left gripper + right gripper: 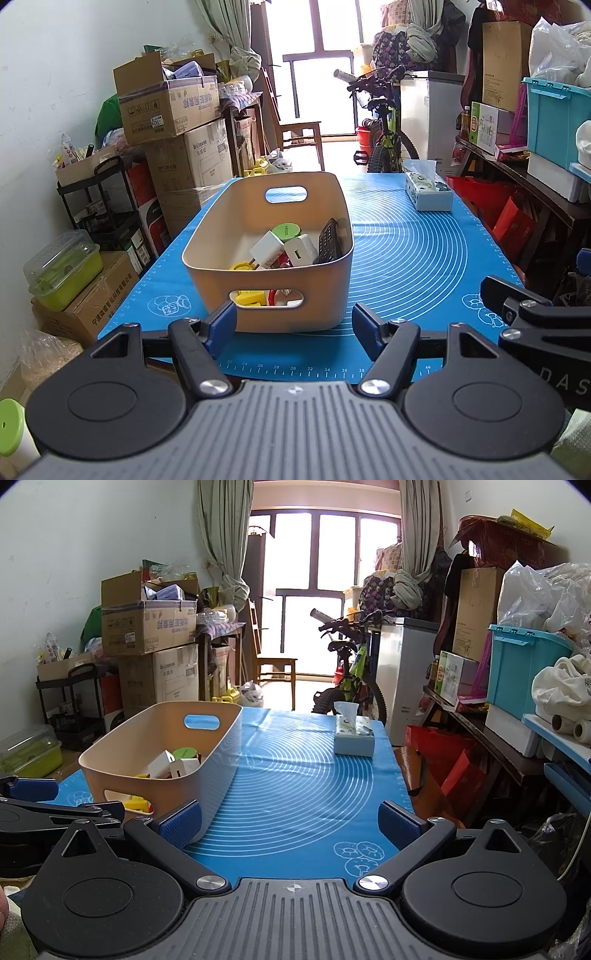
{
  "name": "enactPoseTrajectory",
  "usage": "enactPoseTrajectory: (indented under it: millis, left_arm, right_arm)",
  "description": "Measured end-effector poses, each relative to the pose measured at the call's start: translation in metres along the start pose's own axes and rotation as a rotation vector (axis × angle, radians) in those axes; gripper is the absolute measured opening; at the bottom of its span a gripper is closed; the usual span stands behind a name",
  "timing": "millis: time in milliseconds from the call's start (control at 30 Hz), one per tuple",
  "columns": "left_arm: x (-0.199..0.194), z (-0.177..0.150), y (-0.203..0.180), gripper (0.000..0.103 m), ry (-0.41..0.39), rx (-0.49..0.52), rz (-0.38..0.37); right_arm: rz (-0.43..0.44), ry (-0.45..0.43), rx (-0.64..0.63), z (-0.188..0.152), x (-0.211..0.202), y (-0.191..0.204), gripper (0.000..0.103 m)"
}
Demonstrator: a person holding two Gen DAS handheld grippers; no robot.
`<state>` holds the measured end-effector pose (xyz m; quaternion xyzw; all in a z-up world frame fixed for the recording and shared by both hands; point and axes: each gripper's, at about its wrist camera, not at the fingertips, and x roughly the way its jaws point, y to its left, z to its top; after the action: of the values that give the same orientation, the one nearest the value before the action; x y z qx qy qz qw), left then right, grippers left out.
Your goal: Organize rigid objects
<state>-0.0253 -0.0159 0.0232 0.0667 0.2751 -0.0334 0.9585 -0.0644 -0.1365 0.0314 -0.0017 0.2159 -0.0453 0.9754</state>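
Observation:
A beige plastic basket (221, 236) with handle holes stands on the blue mat (406, 258). It holds white chargers (301, 251), a green-lidded jar (286, 230), a black remote (328, 242) and yellow and red pieces (251, 297). My left gripper (293, 325) is open and empty, just in front of the basket's near wall. My right gripper (291, 821) is open and empty, over the mat to the right of the basket (122, 746). The left gripper's finger (33, 788) shows at the left edge of the right wrist view.
A tissue box (428, 190) stands at the mat's far right; it also shows in the right wrist view (354, 736). Cardboard boxes (166, 107) and a black cart (107, 206) line the left side. A bicycle (384, 136) stands beyond the table. Shelves with bins (524, 664) fill the right.

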Motion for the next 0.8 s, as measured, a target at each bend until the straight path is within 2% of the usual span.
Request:
enactPoseTrajectory:
  millis: [800]
  left_arm:
    - [-0.0006,-0.0004,0.0005,0.07,0.001,0.002,0.003]
  right_arm:
    - [-0.001,0.006,0.0,0.0002,-0.0003,-0.0018,0.101]
